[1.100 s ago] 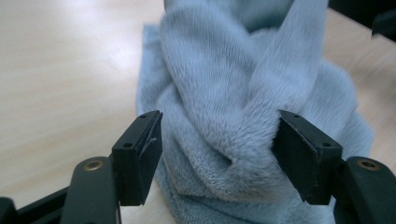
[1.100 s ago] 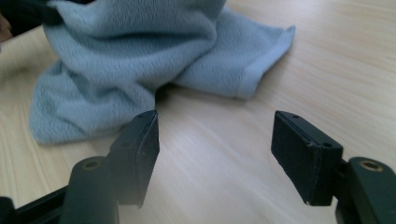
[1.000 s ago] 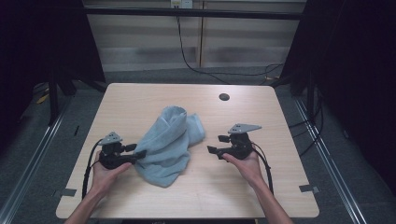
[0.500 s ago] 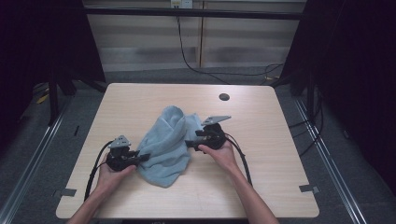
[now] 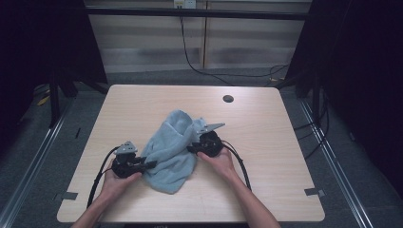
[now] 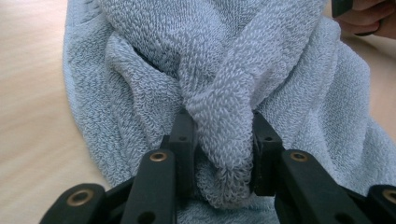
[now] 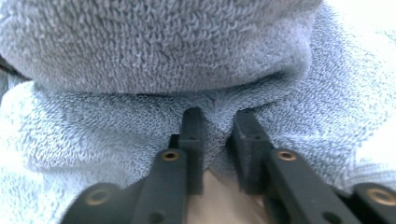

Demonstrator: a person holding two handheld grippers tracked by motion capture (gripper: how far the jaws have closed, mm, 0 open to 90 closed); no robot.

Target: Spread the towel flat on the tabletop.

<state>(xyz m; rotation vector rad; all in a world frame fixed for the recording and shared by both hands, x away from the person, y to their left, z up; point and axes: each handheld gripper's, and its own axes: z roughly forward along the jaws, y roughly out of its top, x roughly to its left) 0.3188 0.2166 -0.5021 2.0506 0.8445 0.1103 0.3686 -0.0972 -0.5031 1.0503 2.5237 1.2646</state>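
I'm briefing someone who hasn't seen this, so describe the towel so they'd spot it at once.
On the light wooden table, look at the middle near the person's hands. The towel is a crumpled, pale blue-grey terry heap, pinched by the left tongs and right tongs; it is the only soft thing there.

The towel (image 5: pixel 171 149) lies bunched on the table (image 5: pixel 285 142) before me, my left gripper (image 5: pixel 147 165) at its left edge, my right gripper (image 5: pixel 191 148) at its right (both touching it); a hole (image 5: pixel 228 99) sits behind.
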